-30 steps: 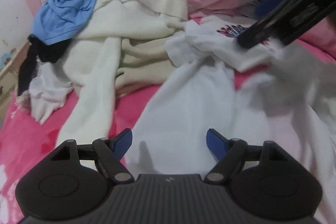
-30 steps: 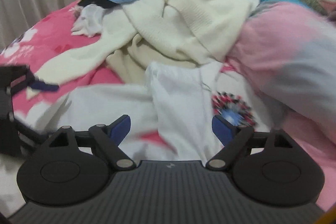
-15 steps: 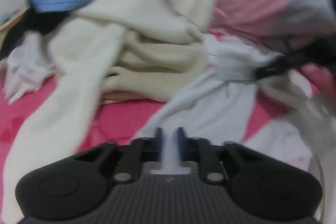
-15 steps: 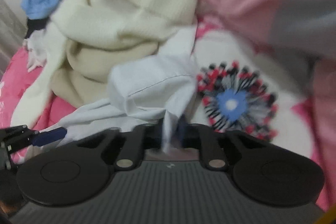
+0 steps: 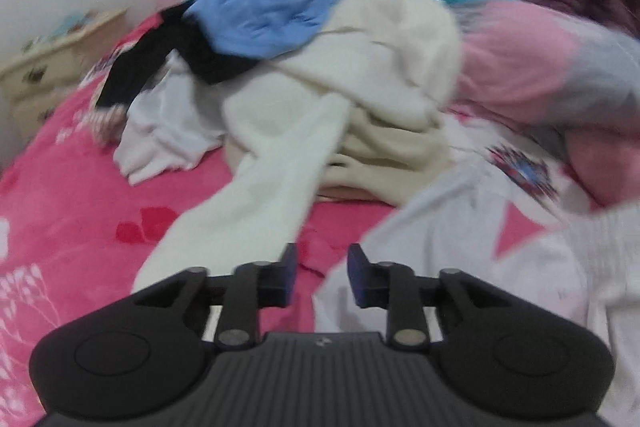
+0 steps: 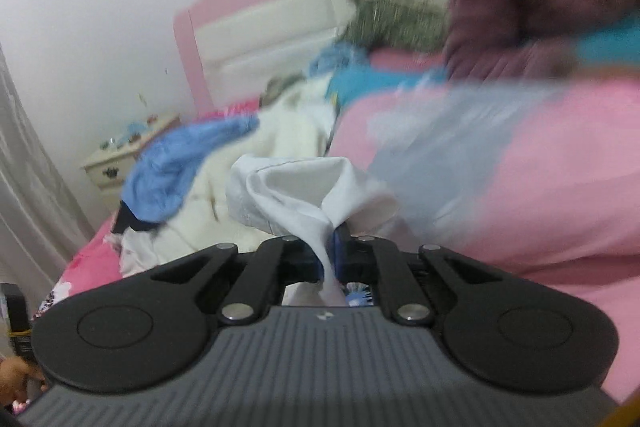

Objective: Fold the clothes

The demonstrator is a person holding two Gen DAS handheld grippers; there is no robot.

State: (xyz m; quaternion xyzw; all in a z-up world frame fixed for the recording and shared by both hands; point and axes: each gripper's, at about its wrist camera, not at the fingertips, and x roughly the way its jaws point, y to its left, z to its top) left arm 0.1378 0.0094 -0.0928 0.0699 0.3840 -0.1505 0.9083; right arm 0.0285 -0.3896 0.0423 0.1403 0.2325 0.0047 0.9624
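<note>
Pinching a fold of the white shirt (image 6: 304, 195), the right gripper (image 6: 329, 259) is closed, while the left gripper (image 5: 322, 277), just reopened, stands narrowly apart and empty, cream sweater (image 5: 380, 67) at 12 o'clock.

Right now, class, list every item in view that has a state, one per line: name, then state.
left gripper: open, nothing between its pads, jaws just opened
right gripper: shut on white garment
white garment: bunched, lifted
cream sweater: heaped, unfolded
blue garment: crumpled on the heap

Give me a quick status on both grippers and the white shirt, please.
Right gripper shut on white shirt. Left gripper just reopened, nothing between its jaws. Clothes pile ahead.
</note>
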